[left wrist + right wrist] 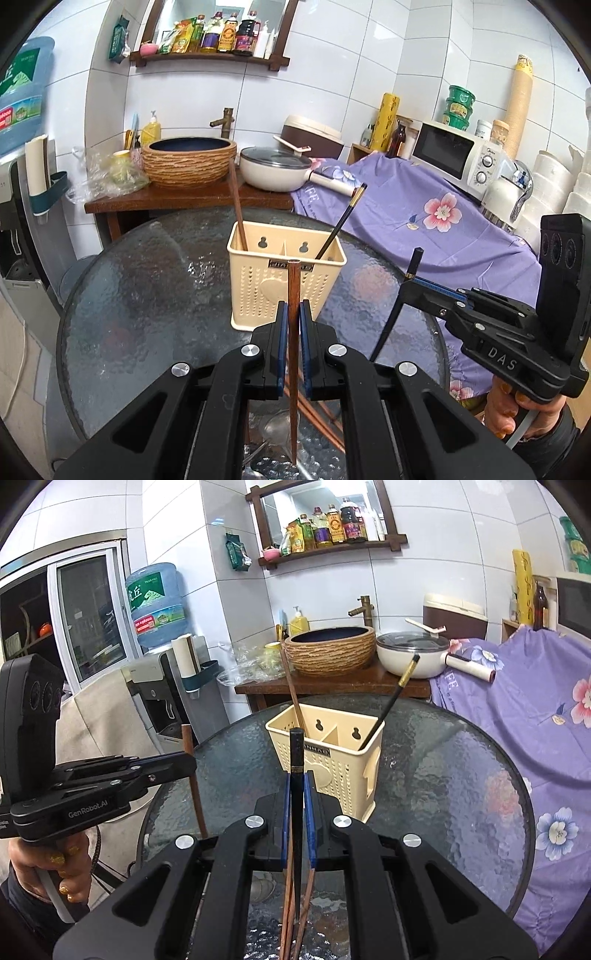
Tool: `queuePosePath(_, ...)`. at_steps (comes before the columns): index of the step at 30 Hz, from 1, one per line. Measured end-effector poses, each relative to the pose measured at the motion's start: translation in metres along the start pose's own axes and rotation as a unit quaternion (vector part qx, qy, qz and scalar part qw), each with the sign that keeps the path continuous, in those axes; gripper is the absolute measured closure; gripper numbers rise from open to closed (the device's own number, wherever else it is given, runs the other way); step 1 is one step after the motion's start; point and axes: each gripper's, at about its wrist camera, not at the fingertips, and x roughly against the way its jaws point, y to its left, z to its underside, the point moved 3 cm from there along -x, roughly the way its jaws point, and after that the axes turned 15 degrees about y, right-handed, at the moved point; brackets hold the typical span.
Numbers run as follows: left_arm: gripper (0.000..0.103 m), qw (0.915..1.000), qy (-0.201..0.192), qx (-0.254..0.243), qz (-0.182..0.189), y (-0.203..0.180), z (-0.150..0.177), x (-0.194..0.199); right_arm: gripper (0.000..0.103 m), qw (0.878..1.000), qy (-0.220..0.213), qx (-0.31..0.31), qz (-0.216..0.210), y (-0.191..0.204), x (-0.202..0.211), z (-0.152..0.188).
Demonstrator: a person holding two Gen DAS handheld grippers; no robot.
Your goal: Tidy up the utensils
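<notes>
Upright between each gripper's clamped jaws, brown chopstick [293, 295] left, black chopstick [296, 775] right.

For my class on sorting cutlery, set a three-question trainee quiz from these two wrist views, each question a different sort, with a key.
1. True or false: the left gripper is shut on a black chopstick.
2. Which compartment of the cream utensil holder holds the black chopstick with the gold band, seen from the left wrist? A left, B right.
3. Fill in: the right gripper is shut on a ____ chopstick.

Key: 1 false, it grips a brown wooden chopstick; 2 B; 3 black.
</notes>
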Motion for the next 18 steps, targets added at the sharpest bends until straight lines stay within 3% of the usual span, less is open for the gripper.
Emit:
queuePosePath(11, 0.097, 0.9998, -0.02, -0.008, -0.002, -0.007, -0.022, 0.015, 0.095, 1.0, -0.012, 0.013, 0.003, 0.005, 0.015, -0.028)
queuePosePath(18, 0.097, 0.999, -0.041, -0.013, -0.013, -0.009, -0.054, 0.032, 0.095, 1.0, -0.018, 0.022, 0.004, 0.01, 0.028, -0.06)
